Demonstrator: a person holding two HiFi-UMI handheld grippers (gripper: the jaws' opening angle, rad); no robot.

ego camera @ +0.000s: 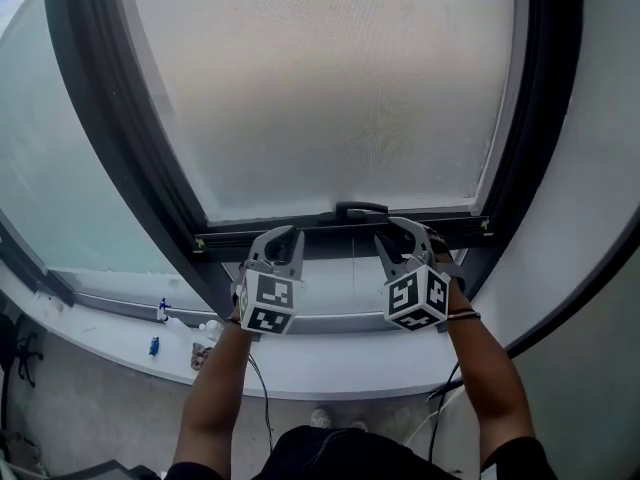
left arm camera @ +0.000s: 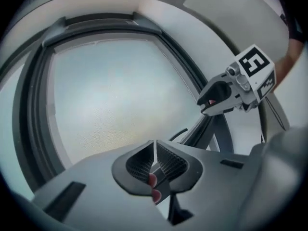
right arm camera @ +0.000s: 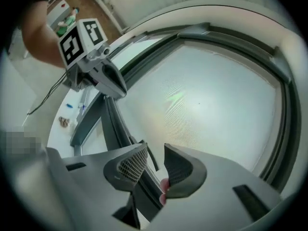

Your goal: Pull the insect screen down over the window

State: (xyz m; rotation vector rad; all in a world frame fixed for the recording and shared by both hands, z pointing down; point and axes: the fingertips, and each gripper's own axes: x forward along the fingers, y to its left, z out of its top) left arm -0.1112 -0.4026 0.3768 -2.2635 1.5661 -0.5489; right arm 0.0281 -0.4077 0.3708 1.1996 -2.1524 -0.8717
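The grey mesh insect screen [ego camera: 320,88] covers most of the window inside its dark frame [ego camera: 110,118]. Its dark bottom bar [ego camera: 450,226], with a small curved handle [ego camera: 360,208] at its middle, hangs a little above the sill. My left gripper [ego camera: 285,238] rests on the bar left of the handle. In the left gripper view its tips [left arm camera: 154,154] meet, with only a sliver of light between them, and the bar [left arm camera: 166,186] runs beneath. My right gripper [ego camera: 400,236] is right of the handle, jaws apart [right arm camera: 155,155]. The bar [right arm camera: 115,124] passes low between them, clear of the pads.
A white sill [ego camera: 330,368] runs below the window. Small blue items [ego camera: 154,346] and other bits lie on its left part. A thin cable [ego camera: 262,388] hangs down past it. The person's bare forearms [ego camera: 215,398] reach up from below.
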